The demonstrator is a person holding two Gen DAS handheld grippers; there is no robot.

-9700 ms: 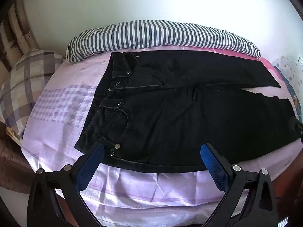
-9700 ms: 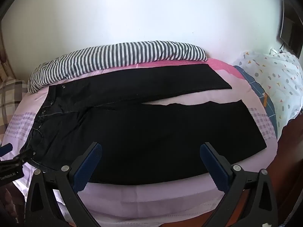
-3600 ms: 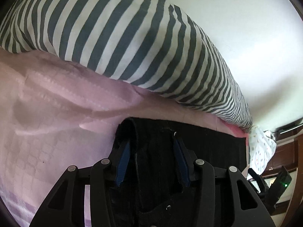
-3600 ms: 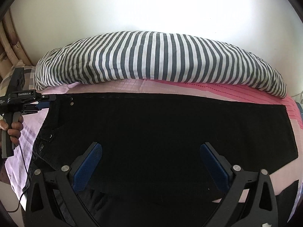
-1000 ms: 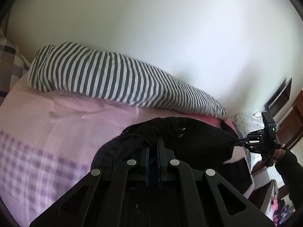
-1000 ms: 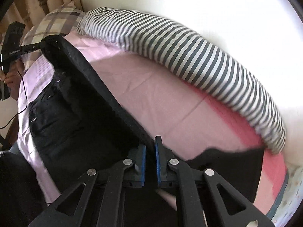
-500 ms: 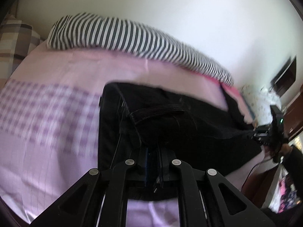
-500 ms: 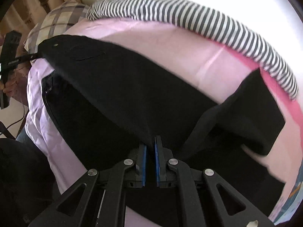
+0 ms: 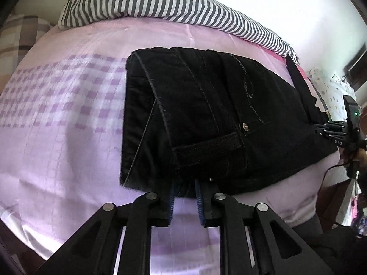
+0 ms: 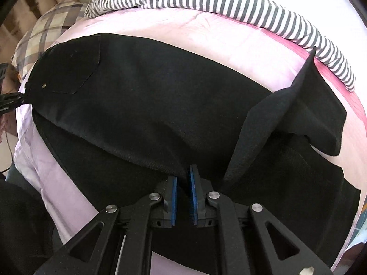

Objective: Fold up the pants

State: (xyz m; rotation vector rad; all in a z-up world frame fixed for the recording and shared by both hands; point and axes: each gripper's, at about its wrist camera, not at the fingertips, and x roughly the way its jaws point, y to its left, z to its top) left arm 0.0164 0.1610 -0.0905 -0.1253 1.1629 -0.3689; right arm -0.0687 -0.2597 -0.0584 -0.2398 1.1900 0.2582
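Observation:
The black pants (image 9: 206,119) lie on the pink bed, folded lengthwise so one leg lies over the other; a back pocket and rivet face up. My left gripper (image 9: 184,191) sits at the waistband's near edge, its blue pads slightly apart with fabric between them. In the right wrist view the pants (image 10: 160,114) spread across the bed, and the far leg end is flipped up and creased at the right. My right gripper (image 10: 182,178) sits at the folded leg's near edge, pads slightly apart around the cloth.
A striped pillow (image 9: 160,6) runs along the wall behind the pants. A plaid pillow (image 10: 45,23) lies at the bed's left end. A patterned white cushion (image 9: 330,91) sits at the right. The pink sheet (image 9: 57,114) has bare room left of the waistband.
Both grippers carried the far pant leg toward the near side and laid it over the near leg. The jaws of both have parted slightly from fully shut.

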